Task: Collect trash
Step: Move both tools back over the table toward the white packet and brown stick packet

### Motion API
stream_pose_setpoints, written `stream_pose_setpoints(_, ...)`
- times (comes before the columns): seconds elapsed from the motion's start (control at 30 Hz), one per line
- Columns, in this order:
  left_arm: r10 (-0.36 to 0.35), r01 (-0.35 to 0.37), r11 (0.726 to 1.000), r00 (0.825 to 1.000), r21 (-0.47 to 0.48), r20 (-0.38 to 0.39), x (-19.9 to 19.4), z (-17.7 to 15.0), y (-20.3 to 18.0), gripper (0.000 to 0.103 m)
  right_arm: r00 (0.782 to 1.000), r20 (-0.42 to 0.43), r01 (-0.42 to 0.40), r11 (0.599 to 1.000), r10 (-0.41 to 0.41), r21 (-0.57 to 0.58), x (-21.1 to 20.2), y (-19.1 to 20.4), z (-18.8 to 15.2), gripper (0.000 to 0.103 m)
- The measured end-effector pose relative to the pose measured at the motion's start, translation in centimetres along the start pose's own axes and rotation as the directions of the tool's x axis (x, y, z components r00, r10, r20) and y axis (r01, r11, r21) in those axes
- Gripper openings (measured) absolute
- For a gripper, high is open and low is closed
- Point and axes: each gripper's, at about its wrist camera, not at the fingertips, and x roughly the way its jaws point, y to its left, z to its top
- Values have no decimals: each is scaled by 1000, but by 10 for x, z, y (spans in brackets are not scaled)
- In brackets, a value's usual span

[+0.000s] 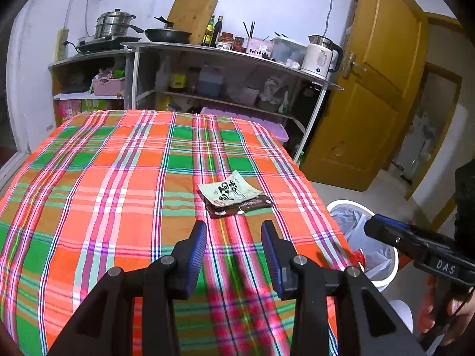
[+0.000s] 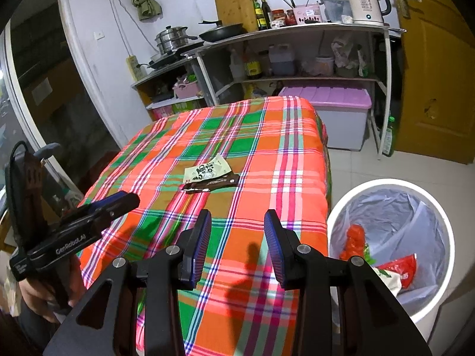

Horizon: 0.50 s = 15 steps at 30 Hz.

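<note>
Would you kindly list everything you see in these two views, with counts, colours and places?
wrappers: two, pale green over dark brown, overlapping on the tablecloth
tablecloth: one, orange-green plaid, over the table
bin: one, white, lined, red trash inside, on the floor beside the table
kettle: one, white, shelf top
pan: one, black, shelf top
pots: stacked steel, on the cooker
box: one, purple lid, floor
door: one, yellow-brown
left gripper: fingers open, empty
right gripper: fingers open, empty
</note>
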Motion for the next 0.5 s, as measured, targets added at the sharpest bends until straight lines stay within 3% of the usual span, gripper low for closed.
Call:
stream_pose_setpoints(0.3, 8, -8, 1000, 999, -1, -33, 38, 22, 10, 38, 1000, -24, -12, 1000, 11, -13, 20, 1, 10, 38)
stream_pose_setpoints(0.5, 14, -14, 1000, 999, 5, -53, 67, 38, 16, 44, 999, -34, -8, 1000, 8, -5, 31, -6, 16, 38)
